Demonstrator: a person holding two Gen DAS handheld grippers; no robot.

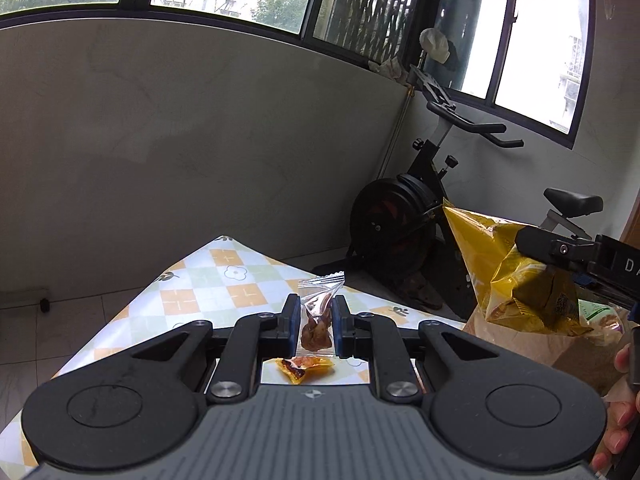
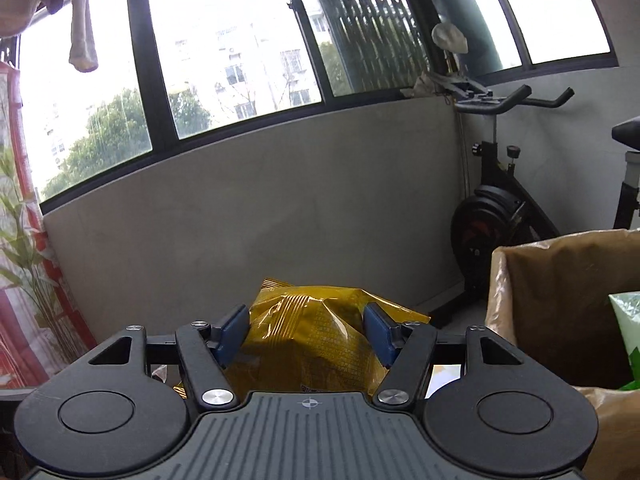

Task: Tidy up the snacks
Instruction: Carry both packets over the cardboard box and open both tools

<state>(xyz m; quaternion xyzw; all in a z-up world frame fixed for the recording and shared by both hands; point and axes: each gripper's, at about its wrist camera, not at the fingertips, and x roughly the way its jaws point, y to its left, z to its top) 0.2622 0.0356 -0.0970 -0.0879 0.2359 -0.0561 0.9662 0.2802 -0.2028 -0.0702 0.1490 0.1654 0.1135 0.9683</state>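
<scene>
My left gripper (image 1: 316, 322) is shut on a small clear packet of brown snack (image 1: 317, 320) and holds it above the checked tablecloth (image 1: 224, 280). A small orange packet (image 1: 305, 368) lies on the cloth just below the fingers. My right gripper (image 2: 306, 332) is shut on a yellow chip bag (image 2: 308, 344); in the left wrist view the yellow chip bag (image 1: 508, 272) hangs at the right, just above the open brown paper bag (image 1: 532, 344). The brown paper bag (image 2: 560, 300) stands to the right of the right gripper, with a green-white packet (image 2: 628, 332) inside.
A black exercise bike (image 1: 416, 216) stands behind the table by the grey wall, also in the right wrist view (image 2: 496, 208). Windows run above the wall. A red patterned curtain and plant (image 2: 24, 280) are at the far left.
</scene>
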